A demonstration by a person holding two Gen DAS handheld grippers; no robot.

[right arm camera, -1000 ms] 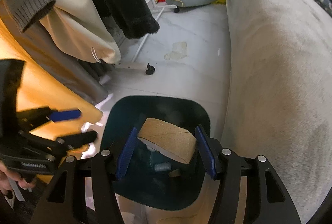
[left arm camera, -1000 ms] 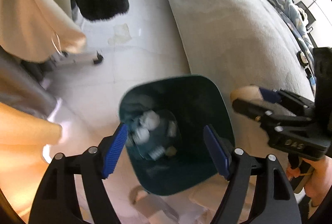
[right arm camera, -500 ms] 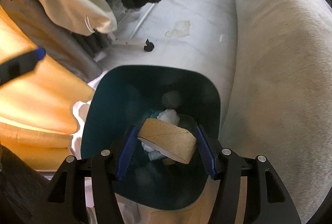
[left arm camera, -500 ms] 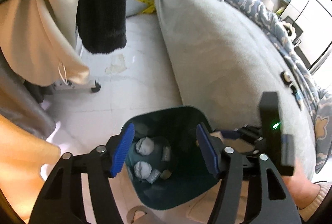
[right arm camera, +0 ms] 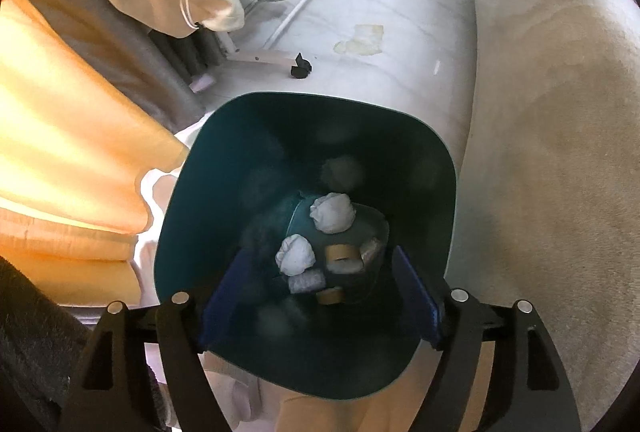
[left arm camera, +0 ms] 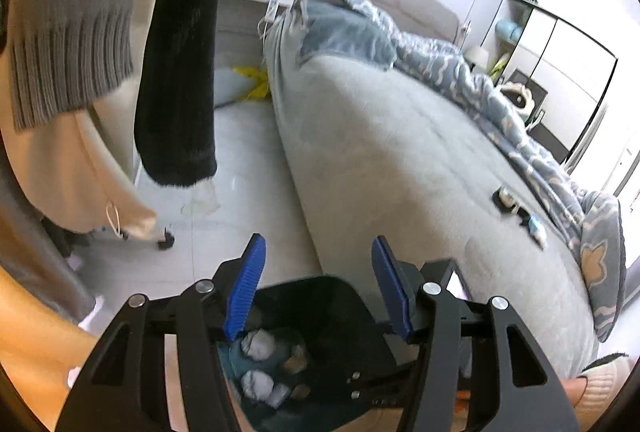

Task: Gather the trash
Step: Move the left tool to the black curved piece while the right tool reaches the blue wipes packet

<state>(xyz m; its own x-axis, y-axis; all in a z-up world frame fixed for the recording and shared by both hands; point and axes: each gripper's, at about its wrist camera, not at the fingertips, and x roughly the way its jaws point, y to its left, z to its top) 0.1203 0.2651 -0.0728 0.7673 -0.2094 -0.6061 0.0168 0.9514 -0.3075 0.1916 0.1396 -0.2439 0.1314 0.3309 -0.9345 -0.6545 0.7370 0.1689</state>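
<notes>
**Both grippers empty over the bin; trash at the bottom**

Right gripper (right arm camera: 318,298): pointed steeply down over the mouth of the dark teal plastic waste bin (right arm camera: 192,192). Jaws have just been opening and stand apart, blue pads clear on both sides, nothing between them.

Left gripper (left arm camera: 316,286): tilted more shallowly, above the near rim of the same bin (left arm camera: 352,312). Jaws have just been closing but a gap remains between the blue ribbed pads; nothing is held.

Bin contents, seen from the right wrist: two crumpled white paper balls (right arm camera: 333,212), a short brown cardboard tape core (right arm camera: 341,257) lying beside them, a second brown piece just below it, and a small grey wad. All rest on the bin floor.

Around the bin: orange curtain fabric (right arm camera: 60,152) to the left, the side of a grey-covered bed (right arm camera: 552,152) to the right, bin close between them.

Further out: pale tiled floor (right arm camera: 400,72) with a flat yellowish scrap (right arm camera: 362,40) lying apart from the bin. A white rack foot with a black caster (right arm camera: 300,66) stands nearby, cream and black garments (left arm camera: 176,52) hanging above it.

Far end, left wrist view: blue patterned quilt (left arm camera: 460,72) along the bed, white cupboards (left arm camera: 560,72) behind.
</notes>
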